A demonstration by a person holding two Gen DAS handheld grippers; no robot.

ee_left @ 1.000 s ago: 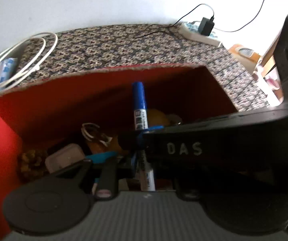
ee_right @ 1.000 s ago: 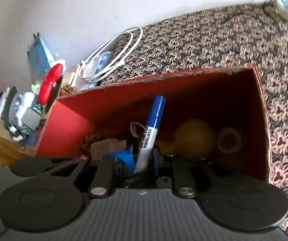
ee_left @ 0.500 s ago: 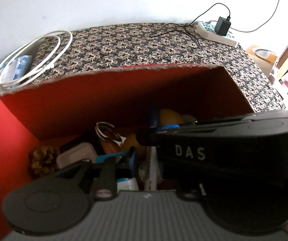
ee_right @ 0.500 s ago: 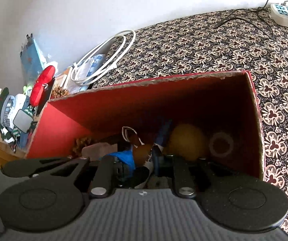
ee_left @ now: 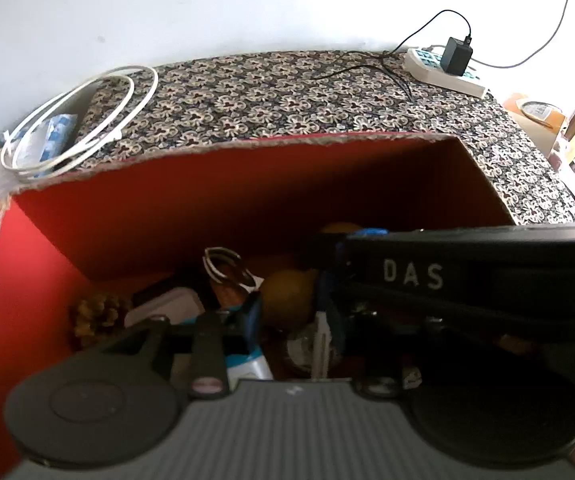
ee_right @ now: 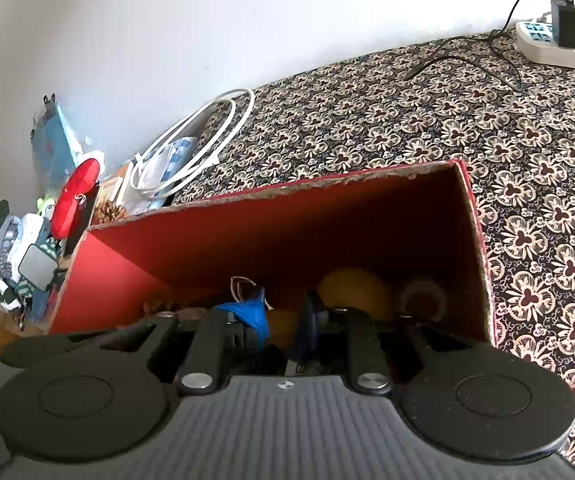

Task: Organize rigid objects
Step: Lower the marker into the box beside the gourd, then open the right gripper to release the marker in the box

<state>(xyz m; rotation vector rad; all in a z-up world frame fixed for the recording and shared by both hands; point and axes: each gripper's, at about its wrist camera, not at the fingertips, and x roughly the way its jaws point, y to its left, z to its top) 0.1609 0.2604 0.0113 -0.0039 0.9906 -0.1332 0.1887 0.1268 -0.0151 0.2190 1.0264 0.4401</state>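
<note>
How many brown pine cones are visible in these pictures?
2: one brown pine cone inside the red cardboard box, at its left; another pine cone outside, behind the box's left corner. More may be hidden.

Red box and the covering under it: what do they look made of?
The red box looks like cardboard with a matte red coating: its top rim is ragged and shows a pale, fibrous edge. The covering under it looks like woven or printed fabric, matte, with a repeating floral pattern; the exact cloth can't be told.
</note>
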